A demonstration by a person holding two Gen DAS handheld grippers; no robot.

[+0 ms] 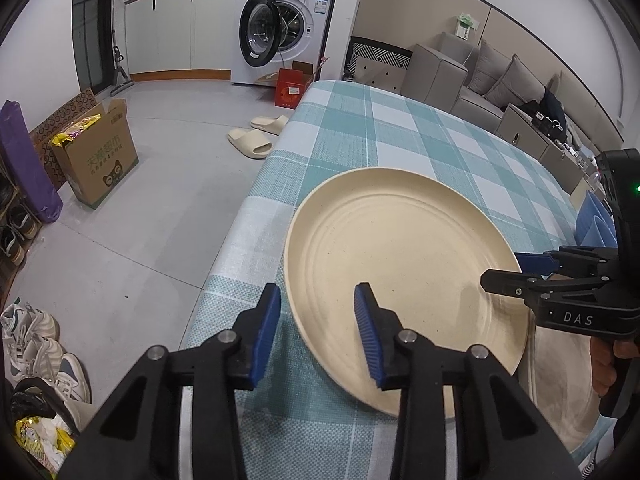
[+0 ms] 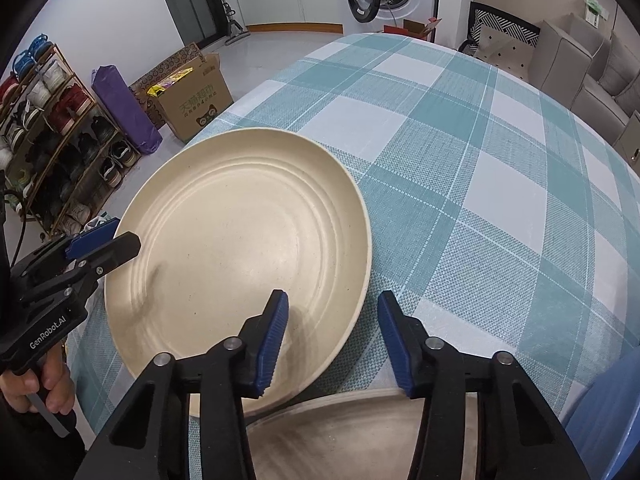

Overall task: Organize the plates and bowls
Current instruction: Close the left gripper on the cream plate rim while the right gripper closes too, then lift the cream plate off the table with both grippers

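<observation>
A cream plate [image 1: 404, 280] lies flat on the checked tablecloth [image 1: 360, 132] near the table's left edge; it also shows in the right wrist view [image 2: 240, 248]. My left gripper [image 1: 318, 328] is open and empty, its fingers astride the plate's near left rim. My right gripper [image 2: 332, 340] is open and empty, astride the plate's right rim; it shows from the side in the left wrist view [image 1: 516, 270]. A second beige plate [image 2: 352, 436] lies under the first one's near edge. Blue dishes [image 1: 594, 224] stand behind the right gripper.
The table edge drops to the floor on the left, where slippers [image 1: 260, 134], a cardboard box [image 1: 96, 156] and shoes [image 1: 36, 340] lie. A shoe rack [image 2: 52, 140] stands at the far left. The tablecloth [image 2: 480, 160] stretches away beyond the plate.
</observation>
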